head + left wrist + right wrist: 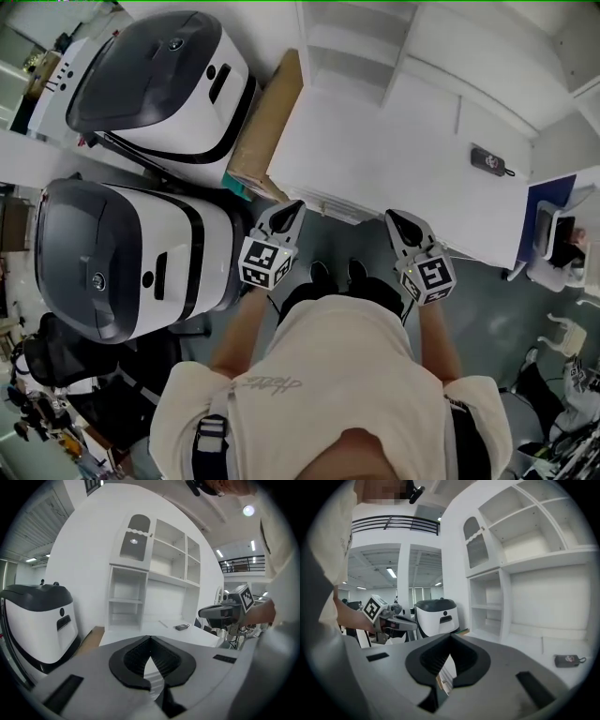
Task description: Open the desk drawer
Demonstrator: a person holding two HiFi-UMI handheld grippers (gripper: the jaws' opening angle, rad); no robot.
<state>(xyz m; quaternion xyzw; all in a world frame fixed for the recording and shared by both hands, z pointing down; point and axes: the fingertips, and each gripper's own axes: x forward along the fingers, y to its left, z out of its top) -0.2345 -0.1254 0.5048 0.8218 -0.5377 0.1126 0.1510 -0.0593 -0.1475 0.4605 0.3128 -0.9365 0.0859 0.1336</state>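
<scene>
The white desk [394,150] lies ahead of me, and its drawer front [323,202] shows as a ribbed strip under the near edge. My left gripper [296,206] hovers just off that edge, its jaws shut with nothing in them. My right gripper [394,217] hangs a little further right, also shut and empty. In the left gripper view the closed tips [150,638] point at the desk, with the right gripper [220,612] off to the side. Seen from the right gripper view, the tips [450,637] meet and the left gripper [393,620] sits at left.
A dark key fob [491,160] lies on the desk top. White shelves [347,47] rise at the desk's back. Two large white-and-dark machines [159,80] [122,258] stand to the left, with a cardboard panel [267,122] between them and the desk.
</scene>
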